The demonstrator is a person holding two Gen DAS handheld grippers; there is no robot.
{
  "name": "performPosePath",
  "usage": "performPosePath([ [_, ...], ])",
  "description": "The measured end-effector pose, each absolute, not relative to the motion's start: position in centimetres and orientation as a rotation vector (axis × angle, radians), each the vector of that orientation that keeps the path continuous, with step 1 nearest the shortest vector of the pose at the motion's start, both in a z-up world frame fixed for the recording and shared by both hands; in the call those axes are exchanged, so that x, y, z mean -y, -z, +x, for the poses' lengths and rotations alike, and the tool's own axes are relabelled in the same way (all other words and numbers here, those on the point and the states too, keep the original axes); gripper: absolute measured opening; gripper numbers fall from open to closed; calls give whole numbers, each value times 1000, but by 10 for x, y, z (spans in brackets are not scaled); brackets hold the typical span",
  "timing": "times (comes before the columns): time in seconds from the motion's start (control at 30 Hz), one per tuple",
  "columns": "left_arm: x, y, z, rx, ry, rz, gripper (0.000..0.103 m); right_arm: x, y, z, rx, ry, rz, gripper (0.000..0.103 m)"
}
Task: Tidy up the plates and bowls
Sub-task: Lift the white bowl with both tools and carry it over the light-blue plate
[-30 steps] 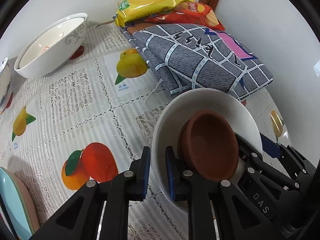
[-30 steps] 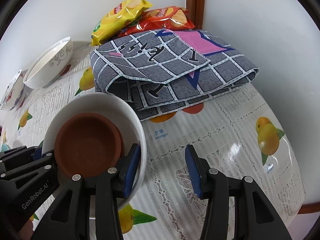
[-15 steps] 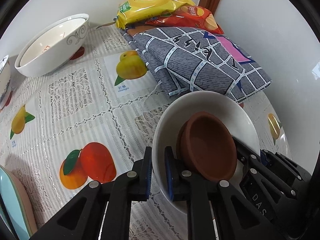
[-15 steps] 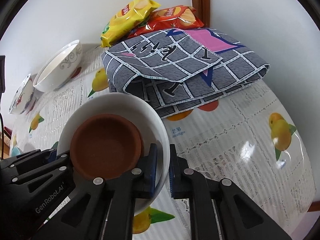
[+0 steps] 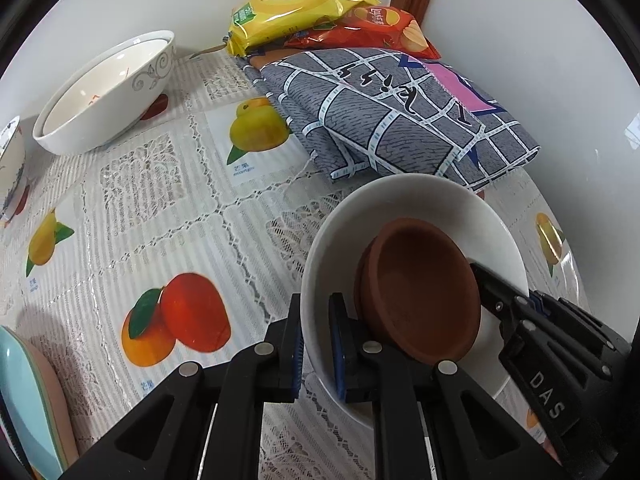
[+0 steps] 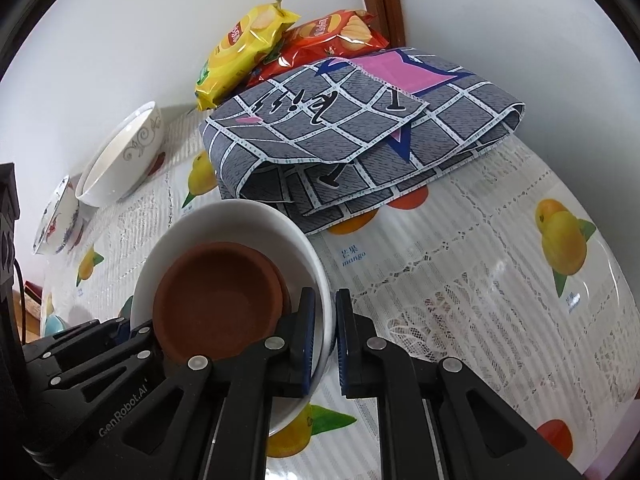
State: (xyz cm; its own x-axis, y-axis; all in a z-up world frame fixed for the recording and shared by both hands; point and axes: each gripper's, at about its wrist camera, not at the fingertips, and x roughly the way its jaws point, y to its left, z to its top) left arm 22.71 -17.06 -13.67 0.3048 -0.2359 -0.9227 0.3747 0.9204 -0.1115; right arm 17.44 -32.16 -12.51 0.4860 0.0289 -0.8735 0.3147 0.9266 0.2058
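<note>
A white bowl (image 5: 400, 200) (image 6: 224, 228) holds a smaller brown clay dish (image 5: 420, 292) (image 6: 216, 296), which leans inside it. My left gripper (image 5: 316, 332) is shut on the bowl's left rim, one finger inside and one outside. My right gripper (image 6: 324, 320) is shut on the opposite rim in the same way. Each gripper shows in the other's view: the right gripper (image 5: 520, 312) and the left gripper (image 6: 100, 340). Whether the bowl's base touches the tablecloth is hidden.
A large scroll-patterned white bowl (image 5: 104, 92) (image 6: 124, 156) and a small painted bowl (image 6: 56, 216) stand far left by the wall. A folded grey checked cloth (image 5: 392, 112) and chip bags (image 5: 296, 4) fill the far corner. Stacked teal and pink plates (image 5: 24, 400) lie near left.
My right gripper, open a second ago with its fingers astride the rim, has shut on the white bowl's rim. The left gripper has kept its grip and barely moved.
</note>
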Motion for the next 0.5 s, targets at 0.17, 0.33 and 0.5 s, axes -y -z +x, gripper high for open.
performPosePath([
  [0.17,158,136,221,-1201,391,115,12,314,119,172,-1043,162,357,9],
  [0.33,142,132,218,-1197,368,104,11,303,114,170,-1042,122,361,8],
  [0.5,128,129,217,-1196,349,95,10,290,111,169,-1039,103,345,8],
])
